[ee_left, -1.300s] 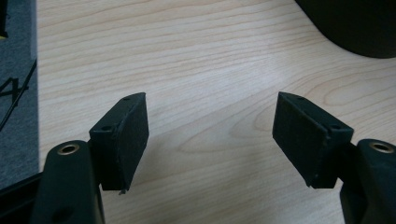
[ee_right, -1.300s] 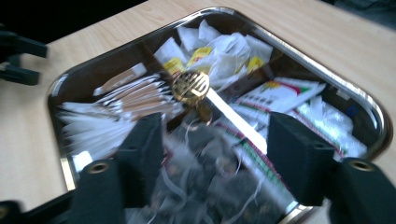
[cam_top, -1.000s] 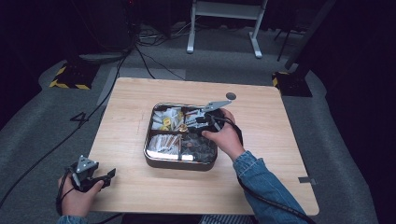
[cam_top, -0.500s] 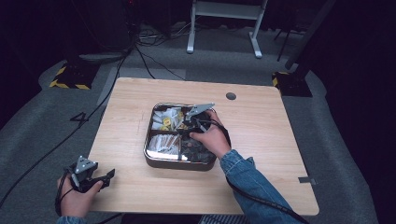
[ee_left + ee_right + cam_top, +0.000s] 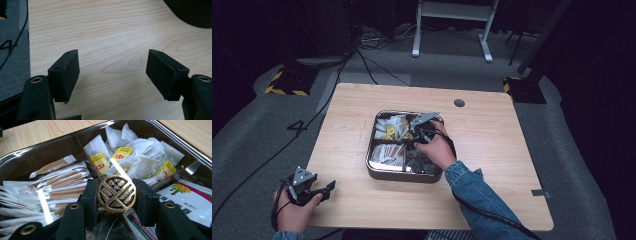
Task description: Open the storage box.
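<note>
Moved: right gripper (image 5: 116,195) went down into the shiny metal tray (image 5: 377,172) and its jaws have just been closing; left gripper (image 5: 314,190) did not move.
Left gripper: rests at the near left bench (image 5: 492,150) corner, fingers (image 5: 65,72) spread, nothing between them, probably waiting.
Tray: dividers keep paper sachets left, white tea bags (image 5: 140,152) behind.
Round gold-and-black foil disc (image 5: 116,195): pinched at its edges between the right fingers, above the tray's middle.
Direction: disc stands on edge, face toward the camera; being round, no long axis.

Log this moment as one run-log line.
right gripper: shut on gold round disc, over divided tray | left gripper: open, empty, above table | tea bags: in tray
</note>
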